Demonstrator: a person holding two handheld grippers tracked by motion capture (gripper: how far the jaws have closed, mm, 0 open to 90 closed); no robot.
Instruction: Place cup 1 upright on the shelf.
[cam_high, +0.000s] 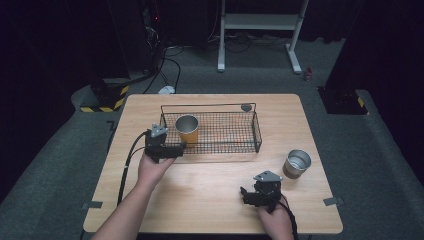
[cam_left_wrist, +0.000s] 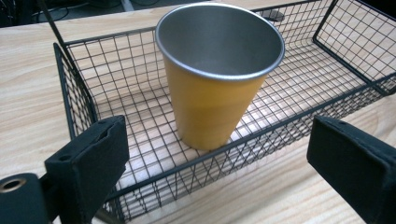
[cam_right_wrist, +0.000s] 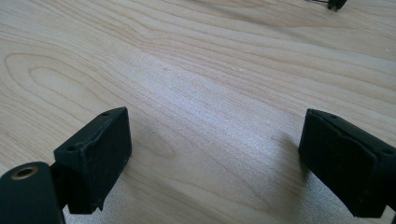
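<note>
My left gripper (cam_high: 176, 148) spread wide, empty, just outside basket (cam_high: 257, 131) near wall; yellow cup (cam_high: 188, 129) upright at basket's left end, looks delivered. Right gripper (cam_high: 246, 194) agape, idle near table (cam_high: 210, 200) front edge; steel cup (cam_high: 297, 164) at right edge likely next

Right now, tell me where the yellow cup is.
In the high view the yellow cup stands upright inside the wire basket, at its left end, just beyond the open left gripper.

— What sort of place is this?
— A lab: a lone wooden table (cam_high: 210, 200) on grey carpet (cam_high: 50, 165), black curtains around, cables (cam_high: 165, 60) trailing to equipment, hazard-striped tape (cam_high: 107, 106) by the far left corner.
</note>
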